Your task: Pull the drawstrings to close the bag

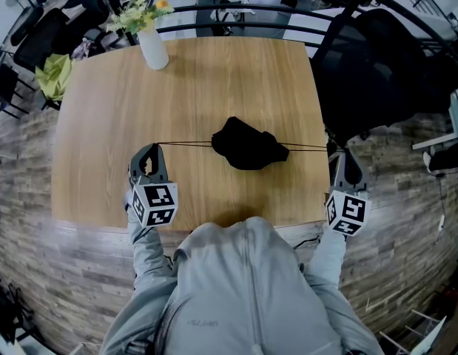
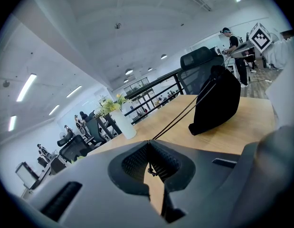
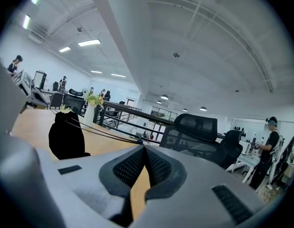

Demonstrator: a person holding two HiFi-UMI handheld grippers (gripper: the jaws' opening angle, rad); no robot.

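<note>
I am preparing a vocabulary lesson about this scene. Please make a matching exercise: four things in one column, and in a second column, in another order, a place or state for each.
1. bag
2. vase
3. left gripper
4. office chair

A. at the far left corner of the table, holding flowers
B. black, in the middle of the table
C. off the table, beyond its right edge
D. shut on a taut drawstring

Pairs: 1-B, 2-A, 3-D, 4-C

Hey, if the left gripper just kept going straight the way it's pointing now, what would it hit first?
Probably the bare tabletop: the left gripper, shut on its drawstring, tilts down. Beyond lies the white vase; the black bag sits off right.
</note>
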